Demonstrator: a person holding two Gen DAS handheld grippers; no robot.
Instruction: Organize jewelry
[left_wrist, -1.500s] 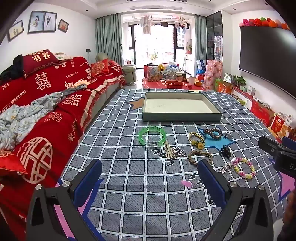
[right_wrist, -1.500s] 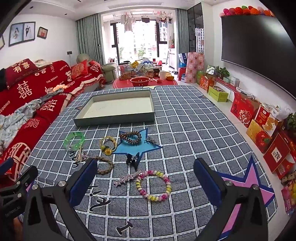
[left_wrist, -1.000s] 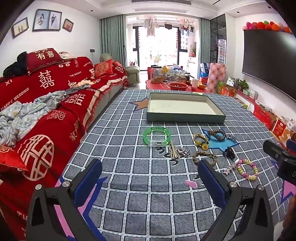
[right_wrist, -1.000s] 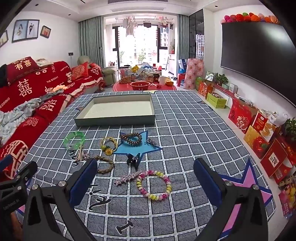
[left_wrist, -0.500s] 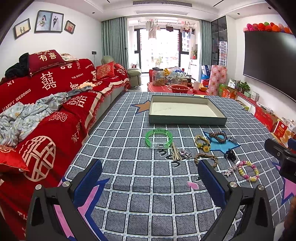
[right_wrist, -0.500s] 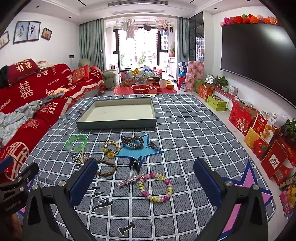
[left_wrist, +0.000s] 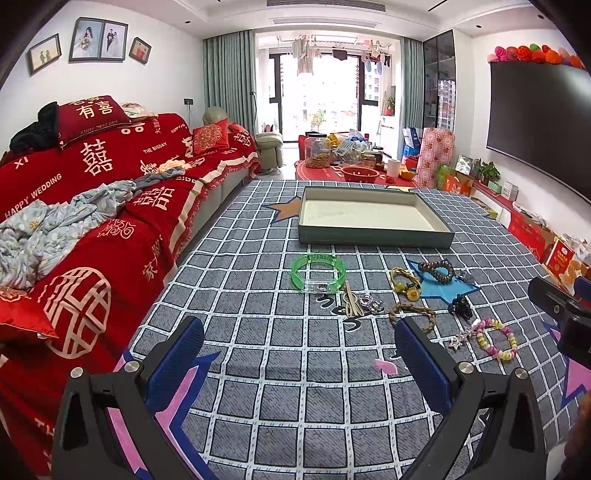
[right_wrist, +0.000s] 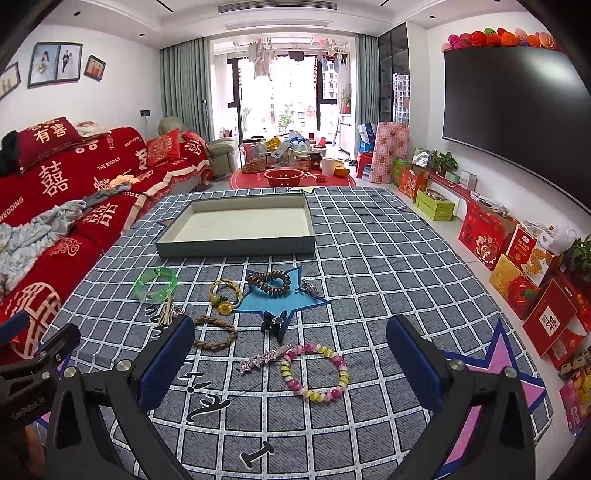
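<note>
Right wrist view: the right gripper (right_wrist: 290, 354) is held above the checked cloth (right_wrist: 369, 258) with its jaws spread wide and nothing between them. Framed just beyond the fingertips is the pastel bead bracelet (right_wrist: 314, 373), with a star hair clip (right_wrist: 258, 360) touching its near-left edge and a small black claw clip (right_wrist: 274, 322) a little farther off. Beyond those lie a braided brown bracelet (right_wrist: 215, 336), a yellow flower bracelet (right_wrist: 224, 293), a dark bead bracelet (right_wrist: 269, 282) on the blue star print, a small silver piece (right_wrist: 308, 288) beside it, and a green bangle (right_wrist: 155, 283) to the left.

In the left wrist view the left gripper (left_wrist: 299, 345) is likewise seen parted and empty, held over bare cloth short of the green bangle (left_wrist: 318, 272) and a tangle of small pieces (left_wrist: 360, 302) beside it.

The shallow grey tray (right_wrist: 236, 246) at the far end of the cloth holds nothing, and every piece lies outside it, so the sorting is judged not yet begun; the step in hand appears to be the approach before a first pick.

For the right side, the pastel bracelet seems the natural first target. A descent would be called for so that one finger passes inside the loop and one outside, with the star clip kept clear of the pinch, followed by a carry to the tray.
</note>
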